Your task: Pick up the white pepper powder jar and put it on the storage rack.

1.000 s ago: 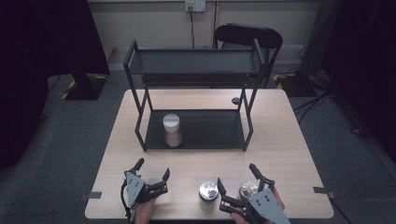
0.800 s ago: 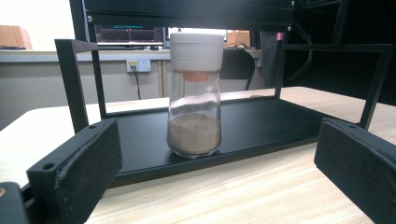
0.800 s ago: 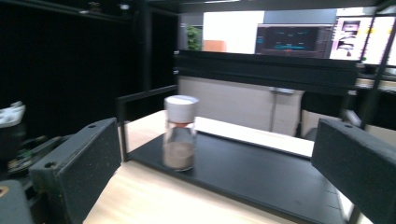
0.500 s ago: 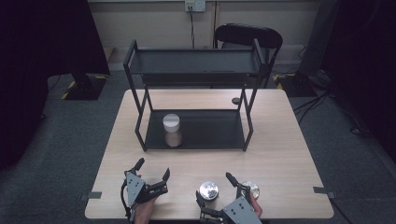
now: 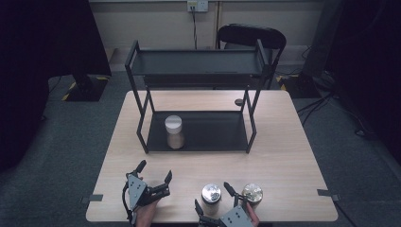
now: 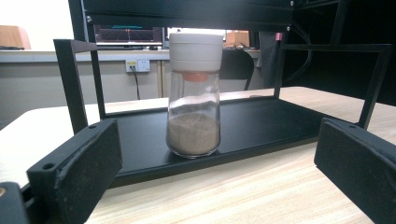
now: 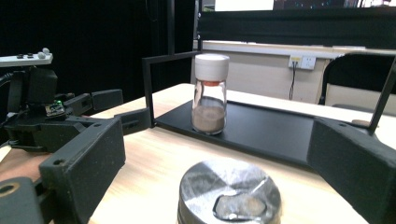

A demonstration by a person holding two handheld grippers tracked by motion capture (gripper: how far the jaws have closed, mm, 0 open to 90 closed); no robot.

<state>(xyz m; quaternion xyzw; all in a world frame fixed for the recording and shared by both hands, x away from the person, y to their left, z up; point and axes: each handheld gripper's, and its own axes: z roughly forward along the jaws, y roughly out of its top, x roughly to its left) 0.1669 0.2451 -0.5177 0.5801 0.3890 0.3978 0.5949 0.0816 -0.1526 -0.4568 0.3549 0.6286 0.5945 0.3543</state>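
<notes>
A glass spice jar [image 5: 174, 131] with a white lid and brown powder stands on the lower tray of a black two-tier rack [image 5: 213, 130]. Two short jars with silver lids sit near the table's front edge, the left one [image 5: 211, 194] and the right one [image 5: 252, 193]. My right gripper [image 5: 212, 196] is open, its jaws on either side of the left silver-lidded jar [image 7: 231, 191], not touching it. My left gripper [image 5: 154, 170] stands open on the table at the front left, holding nothing. It faces the spice jar [image 6: 194, 93], which is well beyond its jaws.
The rack's upper shelf [image 5: 196, 64] spans the back of the table. A small dark round object [image 5: 239, 101] lies on the table behind the rack's right leg. A black chair [image 5: 250, 35] stands beyond the table. My left gripper [image 7: 93, 112] is at the left in the right gripper view.
My right gripper has moved left, from around the right silver-lidded jar to around the left one. The left gripper and the spice jar have not moved.
</notes>
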